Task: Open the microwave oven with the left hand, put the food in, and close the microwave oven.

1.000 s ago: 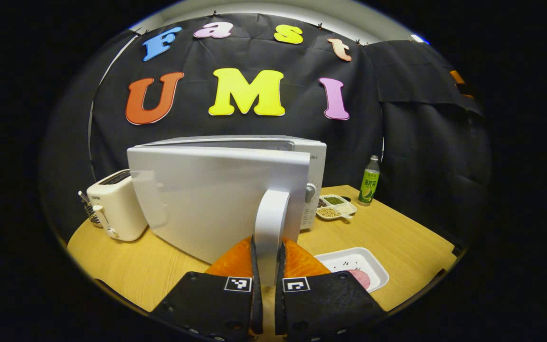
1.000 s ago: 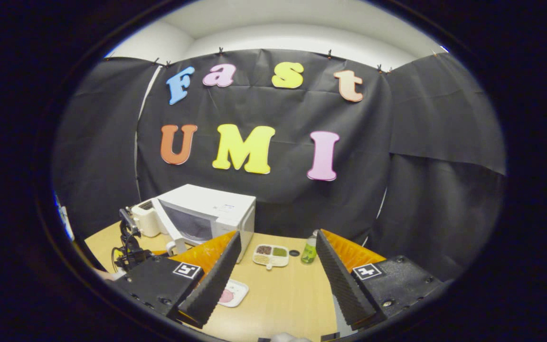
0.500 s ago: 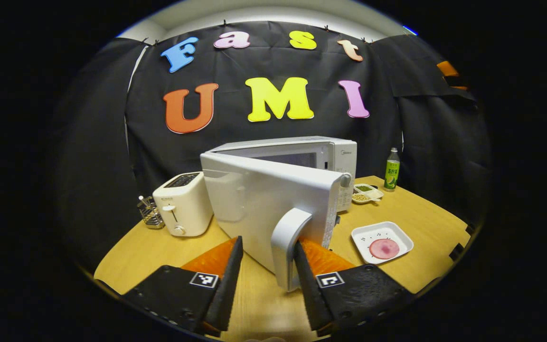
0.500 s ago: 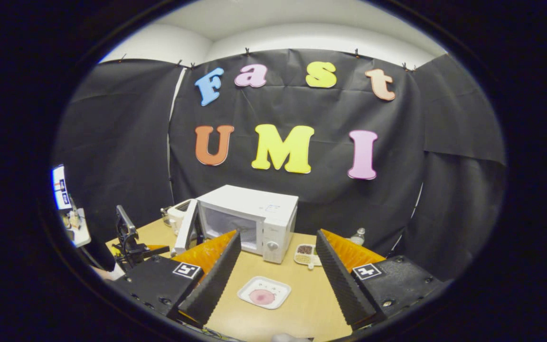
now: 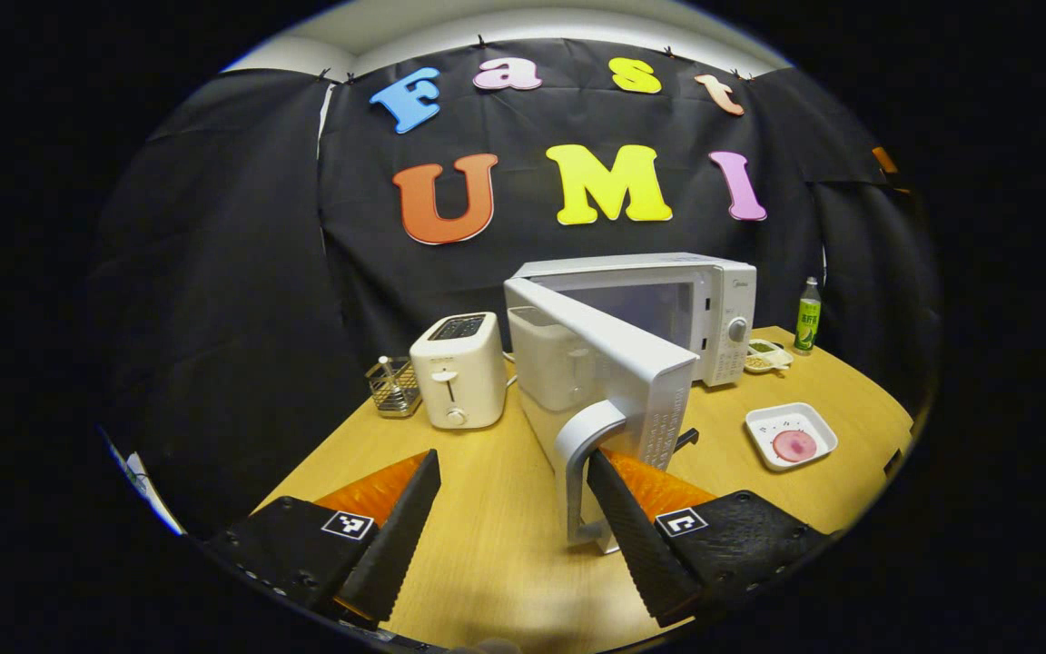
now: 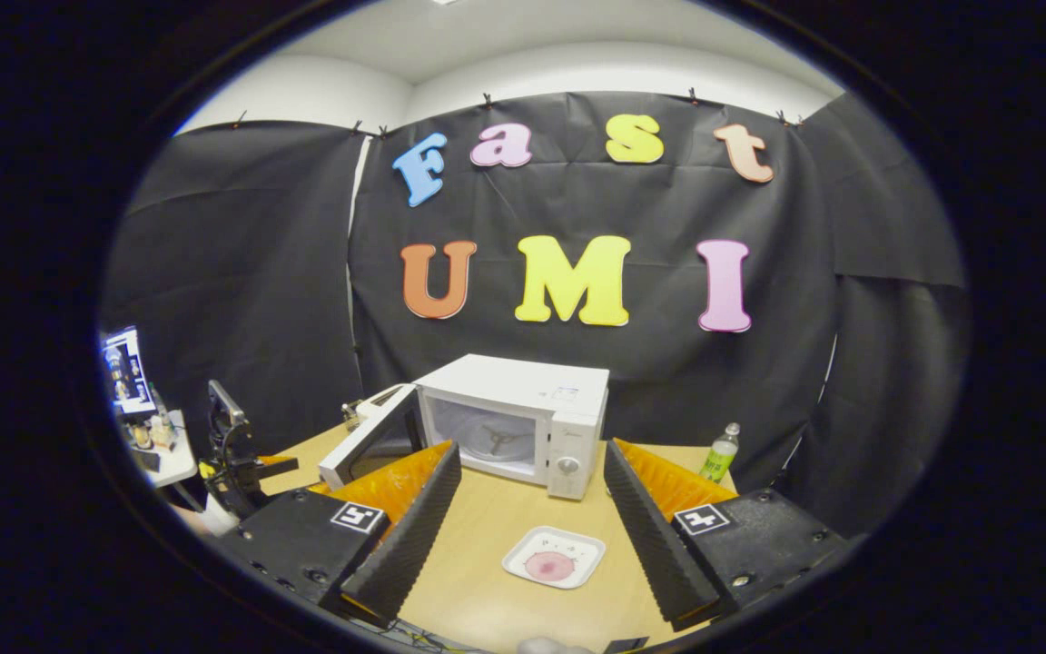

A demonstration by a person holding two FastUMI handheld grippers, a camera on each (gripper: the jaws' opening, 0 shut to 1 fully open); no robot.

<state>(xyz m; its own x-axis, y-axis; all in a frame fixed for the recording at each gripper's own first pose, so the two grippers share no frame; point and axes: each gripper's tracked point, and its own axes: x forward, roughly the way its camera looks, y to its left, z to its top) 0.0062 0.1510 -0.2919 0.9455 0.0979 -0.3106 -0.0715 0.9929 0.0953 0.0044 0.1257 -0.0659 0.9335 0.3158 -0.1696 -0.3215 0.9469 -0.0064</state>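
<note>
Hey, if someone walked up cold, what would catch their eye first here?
The white microwave at the back of the table, its door swung wide open. Then the white tray with pink food in front of it, between the open right gripper fingers.

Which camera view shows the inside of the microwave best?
The right gripper view: it looks straight into the open microwave cavity, with the turntable support visible. The left gripper view sees the microwave cavity obliquely, partly blocked by its open door.

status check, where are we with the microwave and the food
Left gripper open beside door handle. Right gripper open above food tray. Microwave door open, food not in yet. Path looks clear.
</note>
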